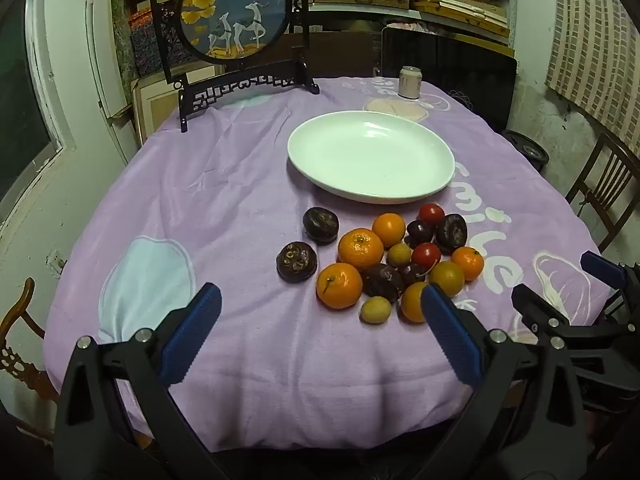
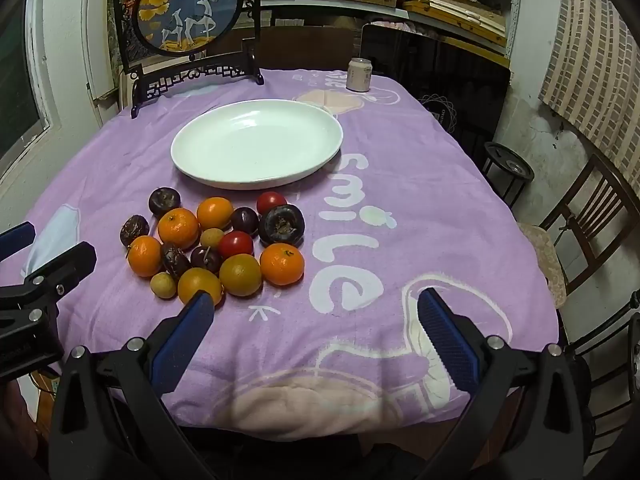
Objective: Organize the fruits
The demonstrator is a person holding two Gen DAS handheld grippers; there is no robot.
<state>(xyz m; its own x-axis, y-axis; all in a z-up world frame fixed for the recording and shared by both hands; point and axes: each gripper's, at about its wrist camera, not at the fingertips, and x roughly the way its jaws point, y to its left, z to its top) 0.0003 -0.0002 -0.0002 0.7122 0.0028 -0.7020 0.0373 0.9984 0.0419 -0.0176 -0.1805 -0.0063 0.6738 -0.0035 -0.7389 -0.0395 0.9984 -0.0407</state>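
Observation:
A pile of fruit (image 1: 384, 260) lies on the purple cloth in front of an empty white plate (image 1: 372, 156): several oranges (image 1: 360, 249), dark purple fruits (image 1: 320, 225), red tomatoes (image 1: 431, 213) and small yellow-brown fruits (image 1: 375, 309). The pile (image 2: 216, 244) and plate (image 2: 256, 144) also show in the right wrist view. My left gripper (image 1: 320, 300) is open and empty, near the pile's front edge. My right gripper (image 2: 312, 308) is open and empty, to the right of the pile. It also shows at the right of the left wrist view (image 1: 560, 280).
A round deer-painted screen on a black stand (image 1: 236, 20) stands at the table's back left. A drink can (image 1: 410, 82) stands at the back. Wooden chairs (image 2: 592, 220) flank the table. Shelves of boxes fill the back wall.

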